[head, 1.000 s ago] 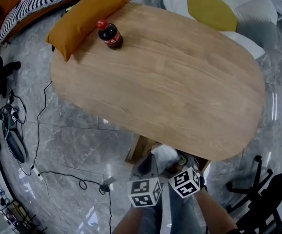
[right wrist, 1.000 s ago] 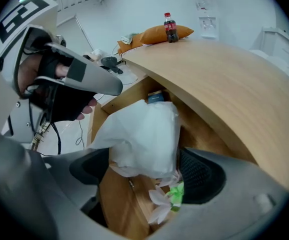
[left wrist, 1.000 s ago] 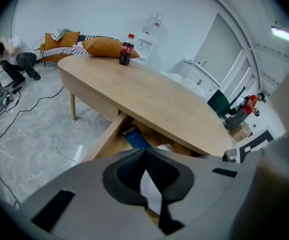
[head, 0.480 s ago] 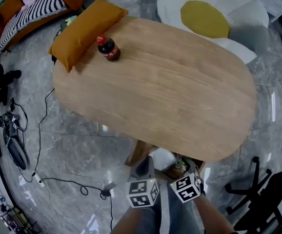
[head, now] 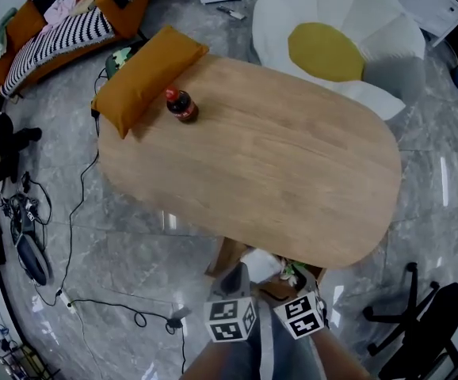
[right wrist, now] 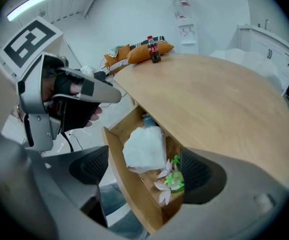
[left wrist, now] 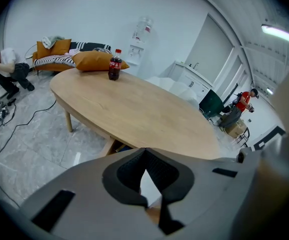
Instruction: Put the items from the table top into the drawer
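Observation:
A cola bottle [head: 183,106] with a red cap stands upright at the far left end of the oval wooden table [head: 292,172], next to an orange pillow [head: 148,77]. Under the near edge a wooden drawer [right wrist: 129,184] is pulled out. It holds a white folded cloth [right wrist: 143,148] and a pink-and-green artificial flower [right wrist: 168,181]. My right gripper [right wrist: 144,169] hangs open above the drawer, nothing between its jaws. My left gripper [left wrist: 145,156] is shut and empty, just left of the drawer [head: 235,274]. The bottle [left wrist: 114,66] is far from both.
A white petal-shaped seat with a yellow centre [head: 332,50] stands behind the table. A sofa with striped cushions [head: 62,30] is at the far left, cables [head: 70,212] trail over the grey floor, and a black office chair [head: 443,315] is at the near right. A person [left wrist: 7,66] crouches by the sofa.
Both grippers have risen a little from the drawer. The head view has pulled back and shows more of the room. The bottle and the drawer's contents have not moved.

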Demonstrator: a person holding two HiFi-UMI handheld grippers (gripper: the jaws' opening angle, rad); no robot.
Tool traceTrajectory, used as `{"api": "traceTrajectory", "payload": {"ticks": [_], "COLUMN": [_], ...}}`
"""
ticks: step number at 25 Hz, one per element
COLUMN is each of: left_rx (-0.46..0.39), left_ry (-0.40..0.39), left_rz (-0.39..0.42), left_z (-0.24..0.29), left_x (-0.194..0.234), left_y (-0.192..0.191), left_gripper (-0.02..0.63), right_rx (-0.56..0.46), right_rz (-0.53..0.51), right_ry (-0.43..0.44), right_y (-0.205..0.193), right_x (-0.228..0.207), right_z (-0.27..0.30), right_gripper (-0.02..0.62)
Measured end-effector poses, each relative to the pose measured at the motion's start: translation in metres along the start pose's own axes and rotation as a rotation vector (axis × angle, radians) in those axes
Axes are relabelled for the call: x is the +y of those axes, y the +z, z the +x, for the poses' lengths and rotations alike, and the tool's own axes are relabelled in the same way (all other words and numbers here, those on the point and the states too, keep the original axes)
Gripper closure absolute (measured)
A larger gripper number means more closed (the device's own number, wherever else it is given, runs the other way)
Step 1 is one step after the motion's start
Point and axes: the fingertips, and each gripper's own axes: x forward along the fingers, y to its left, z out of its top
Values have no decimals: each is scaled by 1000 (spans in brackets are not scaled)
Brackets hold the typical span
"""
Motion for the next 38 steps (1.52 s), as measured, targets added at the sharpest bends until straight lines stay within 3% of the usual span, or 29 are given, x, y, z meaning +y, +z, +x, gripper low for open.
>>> {"api": "traceTrajectory", "payload": {"ticks": [14, 22, 31, 38], "left_rx": [-72, -139, -249, -308], "left_ry": [-86, -99, -124, -159], "left_rz": [91, 107, 134, 143], "left_z": [-52, -78, -119, -151], "left_x": [-56, -81, -104, -120], "left_y": [69, 115, 165, 191], "left_gripper": [597, 597, 597, 597], "right_rx": [-120, -212, -333, -364], "right_rz": [21, 89, 30, 8], "right_ry": [-20, -51, -104, -126], "right_y": [66, 109, 159, 172], "right_x": [6, 2, 5, 12], "right_z": [-80, -123, -185, -221], "right_gripper": [164, 166, 166, 166]}}
